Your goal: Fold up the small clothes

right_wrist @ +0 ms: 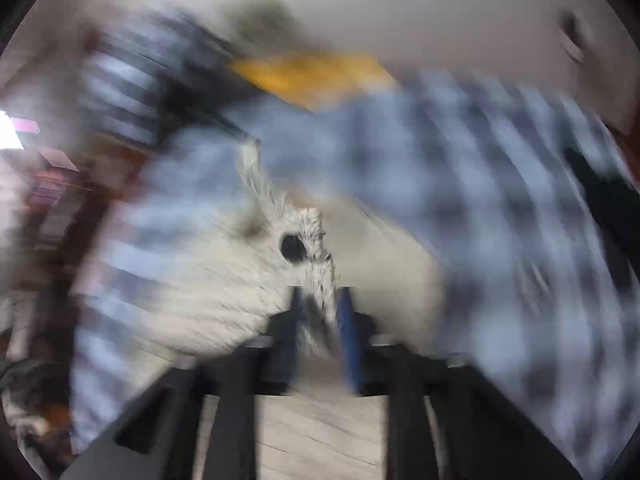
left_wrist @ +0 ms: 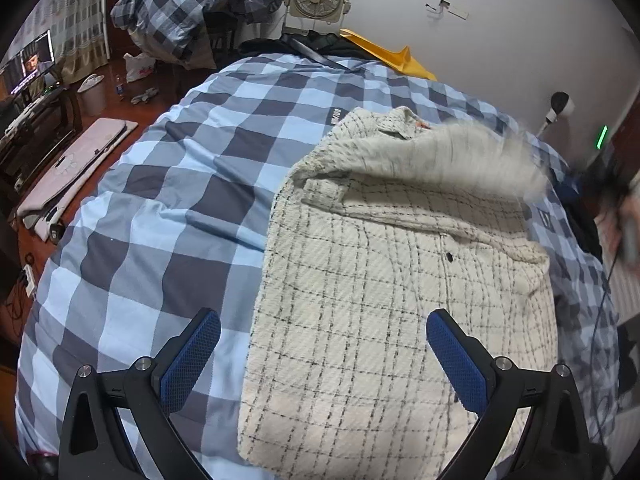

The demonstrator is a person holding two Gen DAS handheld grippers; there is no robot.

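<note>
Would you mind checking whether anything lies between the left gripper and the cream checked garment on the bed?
Nothing visible does. The left gripper hangs open right above the cream checked garment, whose near part lies flat on the checked bedspread with nothing on it.

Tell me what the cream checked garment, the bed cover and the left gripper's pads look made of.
Cream garment: thick woven, tweed-like cloth; ribbed, nubby surface.
Bed cover: smooth matte cotton-like fabric, softly creased.
Left gripper pads: probably blue rubber; fine grid texture.
</note>
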